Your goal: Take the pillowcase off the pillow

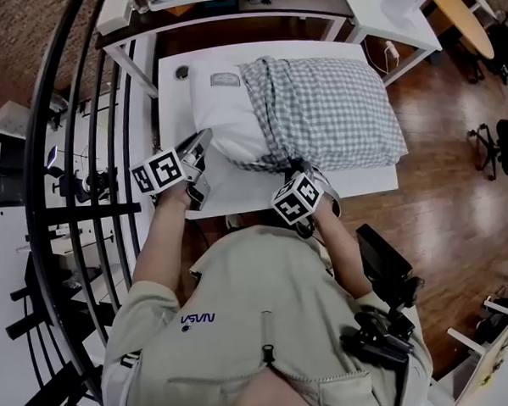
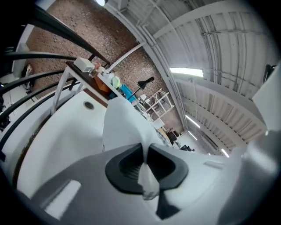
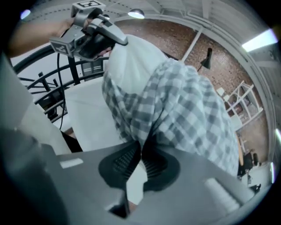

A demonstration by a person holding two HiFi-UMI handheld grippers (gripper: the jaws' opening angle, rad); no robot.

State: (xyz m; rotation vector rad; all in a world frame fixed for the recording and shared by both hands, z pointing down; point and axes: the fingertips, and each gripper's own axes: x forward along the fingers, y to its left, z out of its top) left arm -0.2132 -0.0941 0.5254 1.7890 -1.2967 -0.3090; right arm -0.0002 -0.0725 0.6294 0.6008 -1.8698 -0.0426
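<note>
Progress is partial: the checked pillowcase point(image 1: 325, 109) covers the pillow point(image 1: 219, 106) toward the right edge of the white table point(image 1: 253, 189), while the pillow's white left end is already bare. The left gripper point(image 1: 202, 145) has its jaws pressed together on a fold of that bare white end, near the table's left edge. The right gripper point(image 1: 299, 166), at the near edge, pinches the pillowcase's open hem. Judging by this, most of the cover has yet to be drawn off.
</note>
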